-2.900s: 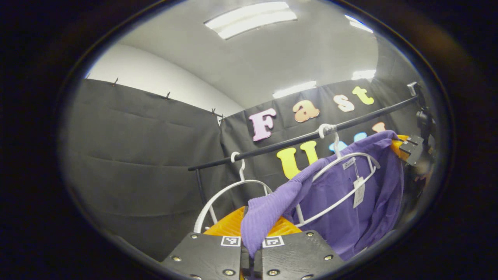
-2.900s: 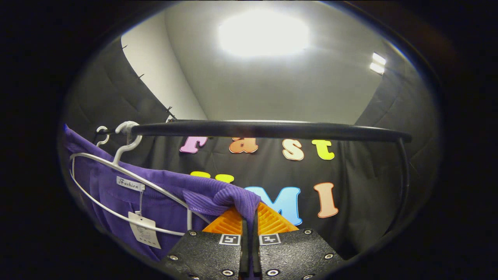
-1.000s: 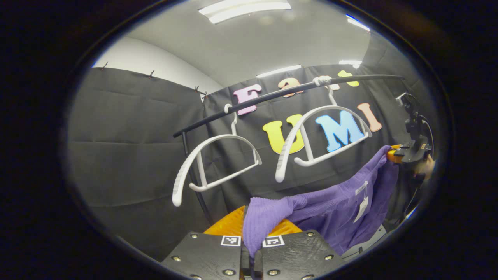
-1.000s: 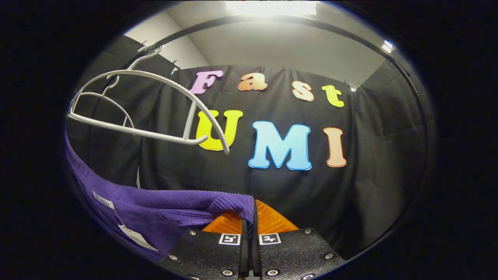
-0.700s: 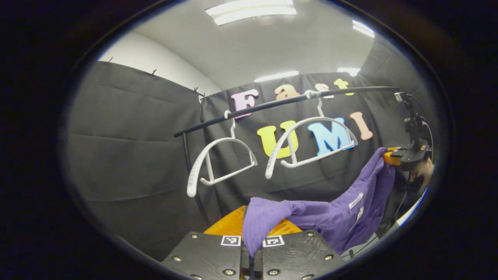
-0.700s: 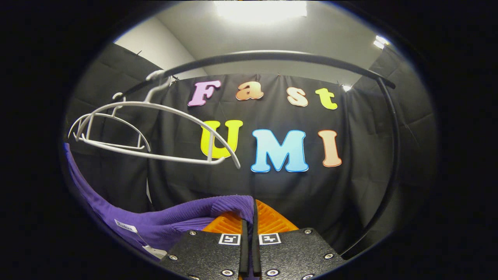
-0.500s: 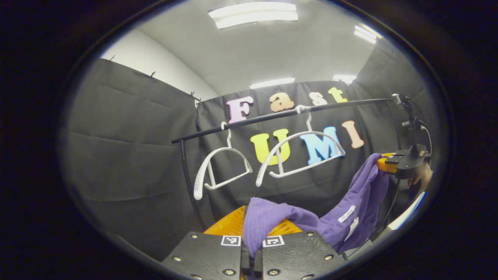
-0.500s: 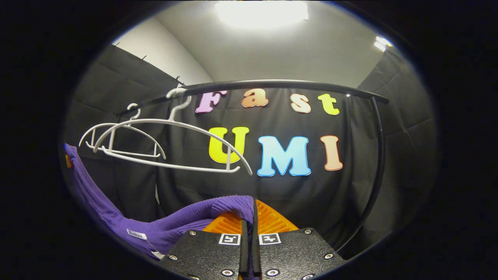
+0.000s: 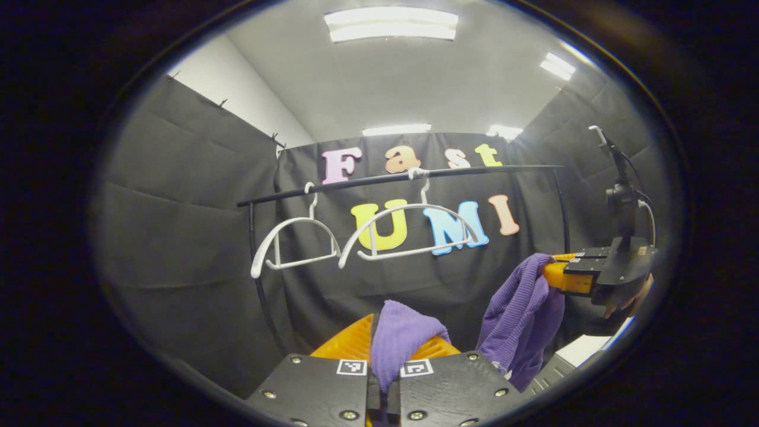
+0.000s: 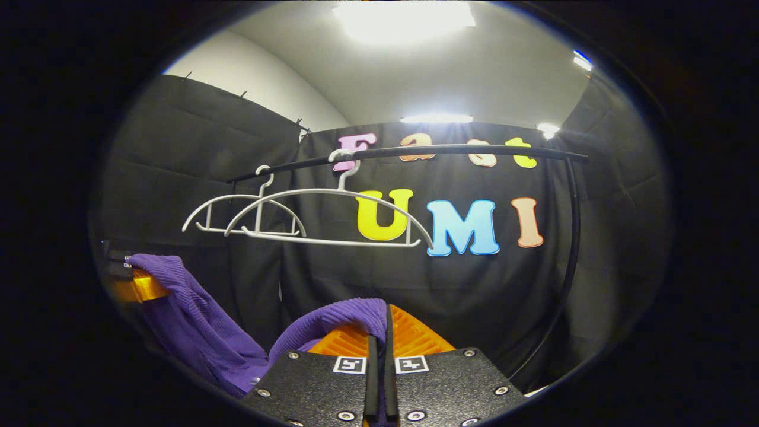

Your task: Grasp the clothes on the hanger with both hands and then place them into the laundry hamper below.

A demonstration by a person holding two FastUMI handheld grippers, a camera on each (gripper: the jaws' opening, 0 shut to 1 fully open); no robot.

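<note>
In the left gripper view the left gripper (image 9: 382,356) is clamped on one end of the purple garment (image 9: 522,314), which sags clear of everything to the right gripper (image 9: 554,276), pinched on its other end. Beyond, well apart, two bare white hangers (image 9: 409,228) hang from the black rail (image 9: 415,176), open space beneath.

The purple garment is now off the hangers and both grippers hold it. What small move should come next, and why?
Probably lower both grippers together, kept shut. The garment hangs clear of the two bare hangers, pinched by the left gripper and the right gripper. The hamper is said to be below, so it has to go down before release.
</note>
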